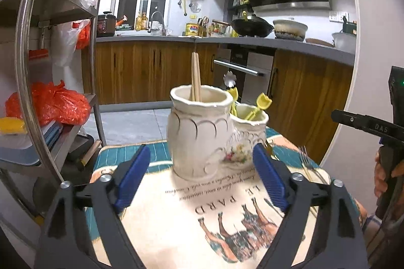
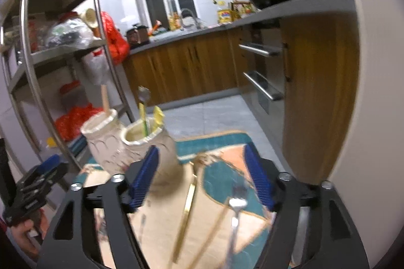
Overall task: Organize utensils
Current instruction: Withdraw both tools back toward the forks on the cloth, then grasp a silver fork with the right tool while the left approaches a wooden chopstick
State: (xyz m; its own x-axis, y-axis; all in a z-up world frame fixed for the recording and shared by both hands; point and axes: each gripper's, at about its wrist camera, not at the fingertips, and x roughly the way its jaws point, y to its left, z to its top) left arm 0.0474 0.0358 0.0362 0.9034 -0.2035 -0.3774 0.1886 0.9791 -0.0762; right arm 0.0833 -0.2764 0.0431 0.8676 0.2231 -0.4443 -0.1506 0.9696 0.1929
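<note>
Two cream ceramic jars stand on a printed cloth mat [image 1: 176, 218]. The big jar [image 1: 199, 132] holds wooden chopsticks [image 1: 195, 77]; the smaller jar [image 1: 248, 137] holds yellow-handled utensils [image 1: 262, 102]. My left gripper [image 1: 202, 178] is open just short of the big jar, nothing between its blue pads. In the right wrist view both jars [image 2: 101, 142] [image 2: 151, 150] sit at the left. My right gripper [image 2: 202, 178] is open above loose cutlery on the mat: a gold-handled fork [image 2: 188, 208], a wooden chopstick [image 2: 214, 228] and a silver spoon [image 2: 236, 208]. A fork [image 1: 306, 163] also lies right of the jars.
A steel shelf rack [image 1: 50, 67] with orange bags stands at the left. Wooden kitchen cabinets [image 1: 151, 72] and a counter run behind, with an oven [image 1: 242, 69]. The other gripper [image 1: 378, 130] and a hand show at the right edge. The mat's far edge is just behind the jars.
</note>
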